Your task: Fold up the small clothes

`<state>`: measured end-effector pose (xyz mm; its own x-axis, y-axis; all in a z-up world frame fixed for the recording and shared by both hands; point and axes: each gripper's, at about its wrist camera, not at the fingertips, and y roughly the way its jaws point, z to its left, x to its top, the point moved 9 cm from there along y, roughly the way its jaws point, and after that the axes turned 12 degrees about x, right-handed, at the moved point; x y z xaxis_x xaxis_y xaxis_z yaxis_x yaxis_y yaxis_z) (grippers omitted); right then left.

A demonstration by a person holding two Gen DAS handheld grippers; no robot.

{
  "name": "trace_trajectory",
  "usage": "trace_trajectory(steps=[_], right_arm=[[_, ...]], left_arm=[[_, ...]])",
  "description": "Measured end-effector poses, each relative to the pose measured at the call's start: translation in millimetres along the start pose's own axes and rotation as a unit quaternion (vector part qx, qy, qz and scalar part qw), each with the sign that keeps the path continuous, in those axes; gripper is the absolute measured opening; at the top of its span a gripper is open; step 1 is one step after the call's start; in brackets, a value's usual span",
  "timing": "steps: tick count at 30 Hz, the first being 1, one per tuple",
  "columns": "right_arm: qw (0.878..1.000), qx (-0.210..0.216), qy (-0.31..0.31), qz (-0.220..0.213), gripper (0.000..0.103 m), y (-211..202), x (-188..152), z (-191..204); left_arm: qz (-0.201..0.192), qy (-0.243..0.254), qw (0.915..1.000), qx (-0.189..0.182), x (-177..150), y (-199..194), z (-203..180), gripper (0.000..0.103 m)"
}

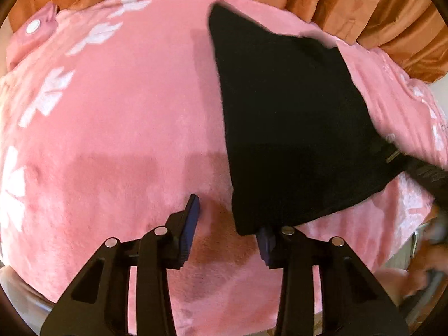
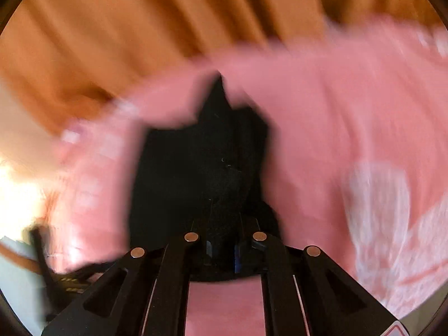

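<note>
A small black garment lies on the pink blanket, raised along its right side. My left gripper is open just above the blanket; its right finger is partly under the garment's near corner, its left finger is bare. In the right wrist view, which is motion blurred, my right gripper is shut on the black garment and holds its edge, with the cloth stretching away from the jaws. The right gripper shows at the right edge of the left wrist view.
The pink blanket with white flower prints covers the bed. Orange curtains hang behind it. A pink pillow corner with a white disc sits at the far left. The bed's edge and floor show at the right.
</note>
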<state>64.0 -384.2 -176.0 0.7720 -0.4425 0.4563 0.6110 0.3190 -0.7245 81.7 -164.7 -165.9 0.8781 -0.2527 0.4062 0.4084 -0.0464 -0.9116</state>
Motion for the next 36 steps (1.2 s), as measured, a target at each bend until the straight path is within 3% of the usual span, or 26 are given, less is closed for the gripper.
trace_trajectory(steps=[2,6,8,10,13,16,19,23,27,28,29,30,34,35,36], right_arm=[[0.999,0.022,0.037,0.000,0.005,1,-2,-11],[0.999,0.005,-0.019,-0.028,0.006,-20,9,16],[1.000,-0.015,-0.019,-0.008,0.007,-8,0,7],[1.000,-0.003,0.010,0.026,0.008,12,-16,-9],[1.000,0.011,0.023,0.016,0.011,-8,-20,-11],[0.999,-0.011,0.013,-0.037,0.021,-53,-11,-11],[0.999,0.006,-0.008,-0.052,0.024,-65,11,-1],[0.998,0.005,-0.047,-0.043,0.049,-35,53,17],[0.998,-0.002,-0.060,-0.012,0.049,18,80,18],[0.998,-0.003,-0.064,0.001,0.046,34,79,17],[0.997,0.003,-0.071,0.024,0.020,55,76,20],[0.996,0.013,-0.079,0.029,0.010,57,75,24],[0.993,0.058,-0.073,-0.074,0.005,4,94,45],[0.993,0.052,-0.057,-0.086,0.005,2,97,36],[0.996,0.030,-0.043,-0.068,0.005,14,95,21]], left_arm=[[0.000,0.010,0.9999,0.003,-2,-3,-5,0.037],[0.008,-0.005,1.0000,0.000,-3,-2,2,0.038],[0.010,-0.008,0.9999,0.001,-4,-2,4,0.038],[0.013,-0.007,0.9999,0.005,-6,-1,6,0.038],[0.020,-0.011,0.9997,-0.007,-13,-9,12,0.037],[0.011,-0.026,0.9991,-0.033,-15,-28,23,0.038],[-0.017,-0.053,0.9968,-0.056,3,-51,30,0.049],[-0.032,-0.067,0.9949,-0.069,37,-51,21,0.054],[-0.022,-0.053,0.9980,-0.027,54,-14,6,0.057],[-0.010,-0.048,0.9987,-0.017,53,-1,6,0.059],[0.003,-0.056,0.9981,-0.025,52,9,6,0.059],[0.007,-0.066,0.9972,-0.035,51,11,8,0.060],[-0.008,-0.057,0.9981,-0.023,50,15,13,0.073],[-0.007,-0.057,0.9981,-0.022,49,19,12,0.075],[-0.004,-0.061,0.9978,-0.025,48,22,12,0.076]])
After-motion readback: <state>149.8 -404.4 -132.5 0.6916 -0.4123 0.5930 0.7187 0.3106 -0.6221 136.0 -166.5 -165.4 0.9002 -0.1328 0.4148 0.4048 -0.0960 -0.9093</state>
